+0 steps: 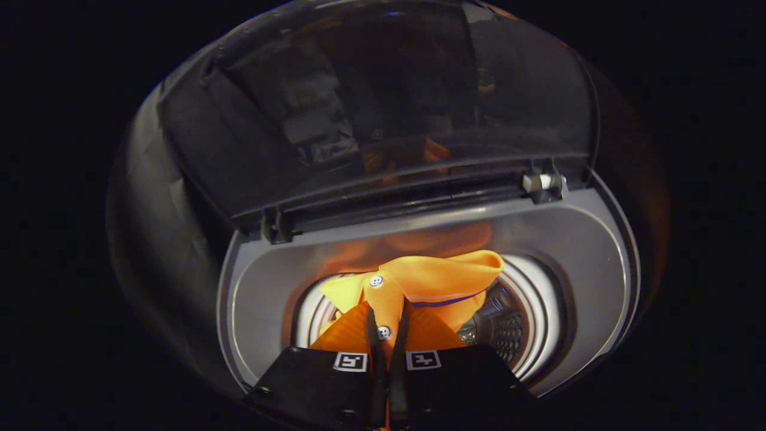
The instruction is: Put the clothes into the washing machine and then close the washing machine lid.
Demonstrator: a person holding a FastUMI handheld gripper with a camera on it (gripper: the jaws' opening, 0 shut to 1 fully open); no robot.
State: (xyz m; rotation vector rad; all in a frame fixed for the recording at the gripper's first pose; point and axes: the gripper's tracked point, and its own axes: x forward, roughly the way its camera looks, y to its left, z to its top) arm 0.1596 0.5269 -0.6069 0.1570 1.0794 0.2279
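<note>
An orange polo shirt (428,281) with white buttons and a collar hangs over the round drum opening (520,326) of a top-loading washing machine (574,251). My gripper (388,323) is shut on the shirt's button placket, both fingers pinching the cloth just below the collar. The shirt's lower part is hidden behind the fingers. The machine's dark see-through lid (383,102) stands raised at the back, hinged behind the drum, and reflects some orange.
The grey top deck (263,299) of the machine rings the drum opening. A lid hinge (541,182) sits at the back right and another (276,227) at the back left. The perforated metal drum wall (505,335) shows beside the shirt.
</note>
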